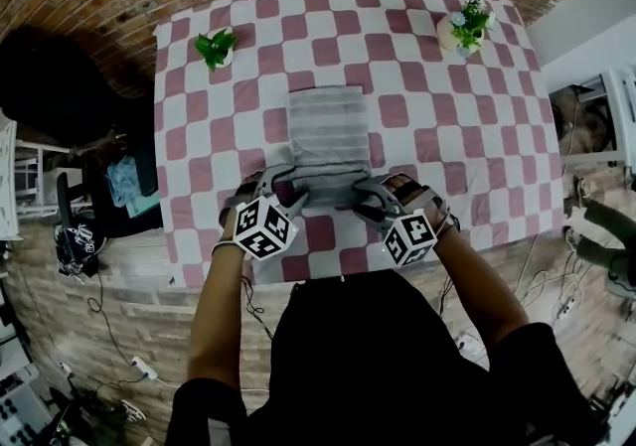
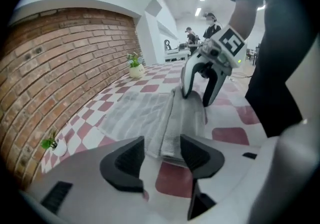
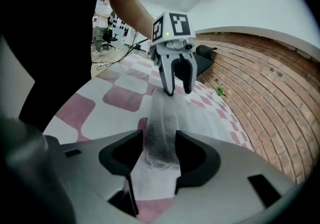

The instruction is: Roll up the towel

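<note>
While fingers [image 2: 127, 160] of your left gripper [image 2: 162, 154] stand apart, released, rolled near end of towel [image 2: 145, 113] lies between them. Right gripper [image 3: 159, 154] fingers equally loose, same roll between. Rest of towel flat on checkered table [image 1: 427, 126]; potted plant [image 1: 215, 47] far left, second plant [image 1: 467, 27] far right.

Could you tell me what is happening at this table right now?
A person is rolling up a grey towel on the checked table, with a handheld gripper in each hand. The near end is already rolled; the rest lies flat. The left claw and the right claw each sit around one end of the roll, jaws apart rather than clamped. Two potted plants stand near the far corners.
</note>
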### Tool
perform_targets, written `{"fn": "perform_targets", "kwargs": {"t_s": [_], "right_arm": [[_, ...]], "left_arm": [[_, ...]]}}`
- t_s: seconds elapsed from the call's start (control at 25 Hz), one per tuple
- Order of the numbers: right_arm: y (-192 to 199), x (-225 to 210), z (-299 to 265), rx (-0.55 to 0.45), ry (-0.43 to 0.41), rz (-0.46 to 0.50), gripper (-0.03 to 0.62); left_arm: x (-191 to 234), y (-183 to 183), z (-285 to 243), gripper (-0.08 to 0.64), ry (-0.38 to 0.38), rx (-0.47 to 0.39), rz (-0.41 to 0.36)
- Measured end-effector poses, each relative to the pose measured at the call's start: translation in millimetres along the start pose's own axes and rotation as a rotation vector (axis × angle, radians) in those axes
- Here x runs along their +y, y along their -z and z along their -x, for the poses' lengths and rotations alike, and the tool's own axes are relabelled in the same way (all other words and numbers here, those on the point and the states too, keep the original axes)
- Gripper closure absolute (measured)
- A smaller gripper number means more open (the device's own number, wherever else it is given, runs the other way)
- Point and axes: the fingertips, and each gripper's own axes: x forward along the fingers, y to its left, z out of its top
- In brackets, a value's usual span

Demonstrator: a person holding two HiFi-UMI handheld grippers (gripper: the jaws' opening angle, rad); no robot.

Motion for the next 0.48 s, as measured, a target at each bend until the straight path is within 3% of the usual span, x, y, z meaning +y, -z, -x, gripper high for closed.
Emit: {"fn": "perform_targets", "kwargs": {"t_s": [0.08, 0.16, 0.32, 0.48], "right_arm": [[5, -1, -5, 0.011, -0.02, -0.002, 0.382], [8, -4, -9, 0.012, -0.035, -0.009, 0.382], [13, -8, -14, -0.005, -0.086, -0.07, 0.385], [12, -11, -14, -0.031, -0.126, -0.134, 0.412]], "left_arm": [[-11, -5, 16, 0.254, 0.038, -0.05, -0.025], [-29, -8, 23, 0.226, 0.077, -0.06, -0.122], [-60, 5, 5, 0.241, 0.129, 0.039, -0.308], [-54, 19, -15, 0.311, 0.091, 0.115, -0.332]]}}
